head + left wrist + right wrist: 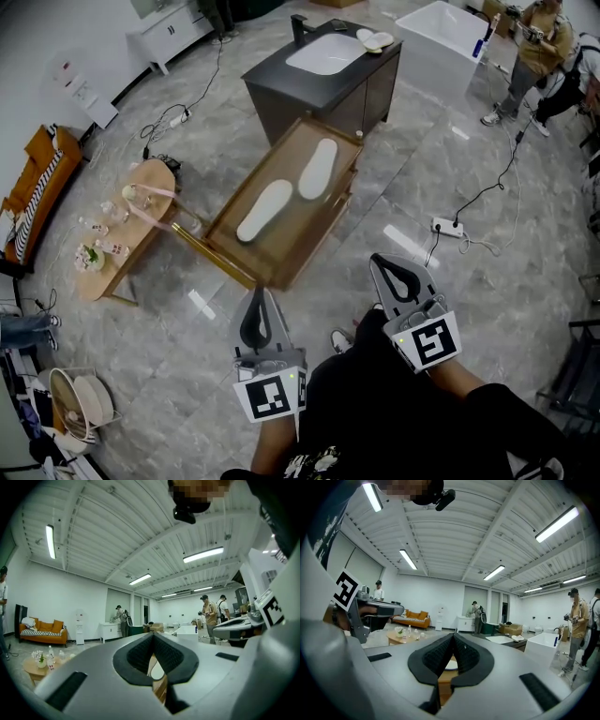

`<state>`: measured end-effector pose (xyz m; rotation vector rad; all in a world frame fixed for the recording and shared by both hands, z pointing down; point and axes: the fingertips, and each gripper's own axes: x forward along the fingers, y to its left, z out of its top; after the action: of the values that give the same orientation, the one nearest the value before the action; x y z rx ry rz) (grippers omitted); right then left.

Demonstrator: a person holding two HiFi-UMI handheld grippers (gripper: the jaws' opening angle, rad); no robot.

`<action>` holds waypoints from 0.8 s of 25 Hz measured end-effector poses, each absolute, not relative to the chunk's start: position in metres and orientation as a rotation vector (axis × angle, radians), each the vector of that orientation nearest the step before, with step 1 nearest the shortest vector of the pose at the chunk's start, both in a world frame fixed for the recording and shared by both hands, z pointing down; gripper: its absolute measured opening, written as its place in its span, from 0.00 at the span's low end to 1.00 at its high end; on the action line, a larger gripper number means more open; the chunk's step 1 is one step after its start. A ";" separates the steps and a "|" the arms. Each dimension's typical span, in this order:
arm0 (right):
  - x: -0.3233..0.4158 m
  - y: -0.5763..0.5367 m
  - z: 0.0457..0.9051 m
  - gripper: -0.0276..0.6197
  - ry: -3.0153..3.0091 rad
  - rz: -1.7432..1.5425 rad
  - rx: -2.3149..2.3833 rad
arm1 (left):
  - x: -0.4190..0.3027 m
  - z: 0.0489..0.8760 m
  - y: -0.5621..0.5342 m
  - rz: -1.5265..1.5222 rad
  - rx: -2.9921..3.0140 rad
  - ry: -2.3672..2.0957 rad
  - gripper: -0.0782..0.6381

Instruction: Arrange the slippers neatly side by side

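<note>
Two white slippers lie on a low wooden platform point(281, 255) ahead of me: one point(264, 210) nearer and to the left, the other point(318, 169) farther and to the right, staggered rather than level with each other. My left gripper point(260, 298) is shut and empty, held short of the platform's near corner. My right gripper point(380, 261) is also shut and empty, off the platform's right side. In the left gripper view a slipper point(157, 671) shows through the closed jaws point(153, 635). In the right gripper view a white slipper point(450, 665) shows below the closed tips point(453, 634).
Behind the platform stands a dark vanity with a sink point(323, 80), with another white pair point(375, 39) on top. A bathtub point(450, 37) is at the back right, a round side table point(122, 234) at the left, and a power strip with cables point(448, 226) on the floor. A person point(539, 47) stands far right.
</note>
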<state>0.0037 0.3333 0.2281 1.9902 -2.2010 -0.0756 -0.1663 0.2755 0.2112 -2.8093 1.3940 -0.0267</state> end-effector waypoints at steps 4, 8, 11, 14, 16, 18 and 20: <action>-0.001 0.336 0.233 0.04 -2.197 -0.030 2.003 | -0.172 0.215 0.277 -0.057 -2.805 1.391 0.11; 0.003 0.337 0.230 0.04 -2.194 -0.023 2.009 | -0.167 0.210 0.278 -0.039 -2.797 1.387 0.11; 0.008 0.335 0.236 0.04 -2.191 -0.043 1.993 | -0.164 0.211 0.279 -0.053 -2.787 1.382 0.11; 0.005 0.327 0.232 0.04 -2.205 -0.032 1.998 | -0.168 0.210 0.273 -0.055 -2.788 1.391 0.11; 0.007 0.323 0.232 0.04 -2.204 -0.047 2.002 | -0.167 0.211 0.271 -0.066 -2.787 1.386 0.11; 0.010 0.323 0.238 0.04 -2.199 -0.042 2.003 | -0.166 0.214 0.270 -0.075 -2.786 1.387 0.11; 0.012 0.324 0.241 0.04 -2.200 -0.035 1.995 | -0.163 0.215 0.269 -0.074 -2.787 1.390 0.11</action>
<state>0.0118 0.3236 0.2409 1.9946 -2.1997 -0.0346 -0.1631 0.2687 0.2146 -2.7868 1.3897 -0.0738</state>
